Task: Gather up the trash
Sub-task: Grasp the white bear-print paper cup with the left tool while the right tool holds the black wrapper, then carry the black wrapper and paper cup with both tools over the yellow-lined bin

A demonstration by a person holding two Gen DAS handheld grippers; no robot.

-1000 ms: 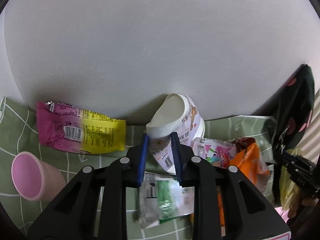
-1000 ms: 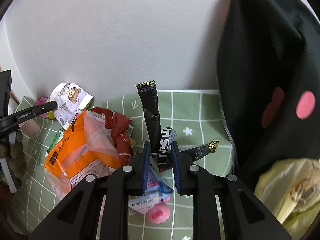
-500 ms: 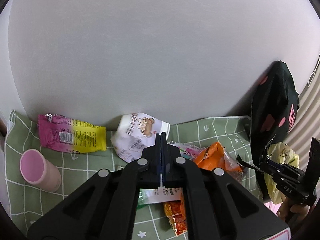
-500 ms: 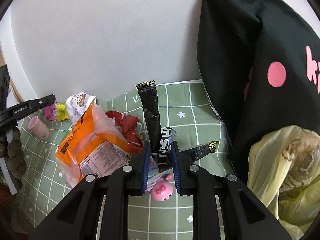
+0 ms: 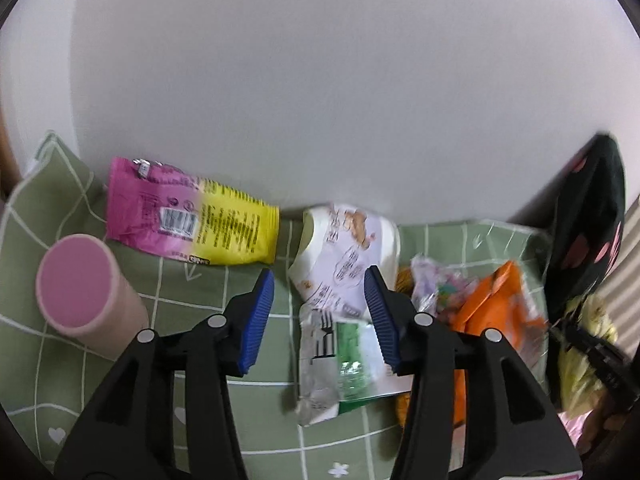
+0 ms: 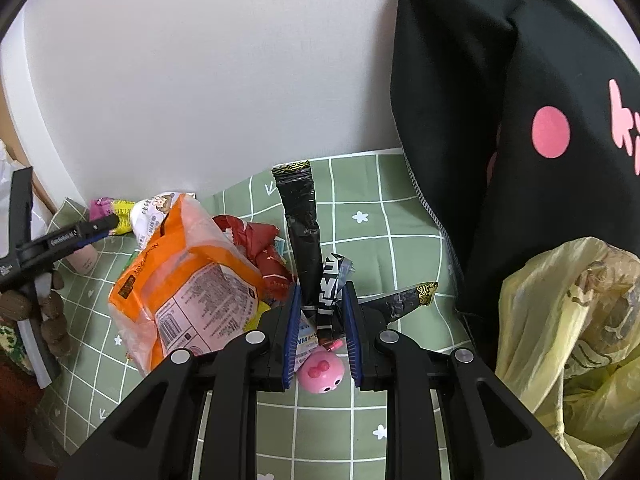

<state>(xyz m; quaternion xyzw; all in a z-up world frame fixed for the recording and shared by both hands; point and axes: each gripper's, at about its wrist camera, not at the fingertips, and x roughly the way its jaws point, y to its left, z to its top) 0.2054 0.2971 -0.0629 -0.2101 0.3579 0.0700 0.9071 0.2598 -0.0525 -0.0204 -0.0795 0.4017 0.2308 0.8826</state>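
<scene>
Your left gripper (image 5: 320, 320) has just been opening; its jaws stand wide and empty. The white paper cup (image 5: 346, 256) lies tipped just ahead at 12 o'clock, long axis toward 1 o'clock. Your right gripper (image 6: 322, 320) clamps black sachets (image 6: 306, 248), yellow bag (image 6: 568, 344) at 3 o'clock.
</scene>
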